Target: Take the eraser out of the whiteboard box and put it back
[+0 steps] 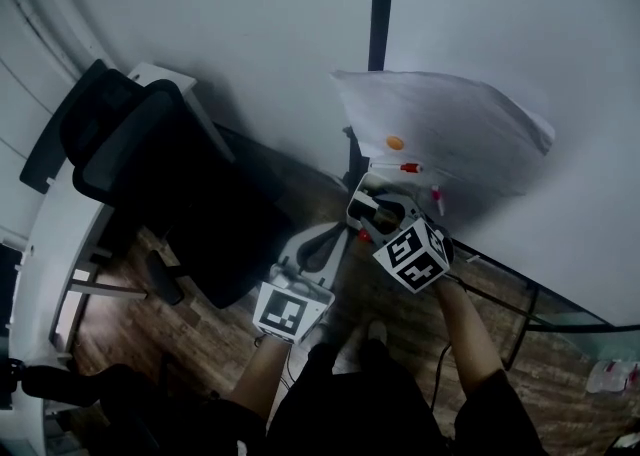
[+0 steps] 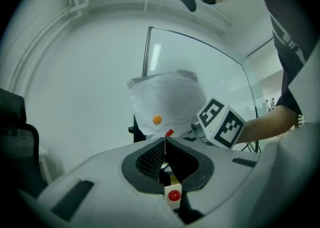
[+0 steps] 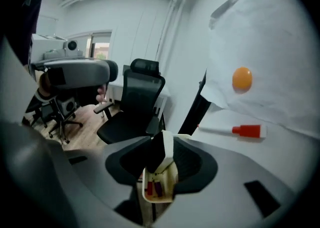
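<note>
In the right gripper view the eraser (image 3: pixel 167 153), white with a black felt face, stands on end in the cream whiteboard box (image 3: pixel 159 188), over a red and a purple marker. My right gripper (image 3: pixel 163 141) straddles it with its jaws open; a gap shows between the right pad and the eraser. In the head view the right gripper (image 1: pixel 375 206) points at the whiteboard below the paper sheet (image 1: pixel 450 134). My left gripper (image 2: pixel 164 144) is shut on nothing, its pads meeting in a thin line, and is held lower and to the left (image 1: pixel 335 236).
An orange magnet (image 3: pixel 242 78) pins the paper to the whiteboard. A red-capped marker (image 3: pixel 245 130) lies just under the sheet. A black office chair (image 1: pixel 160 184) stands at the left beside a white desk (image 1: pixel 55 244). The floor is wood.
</note>
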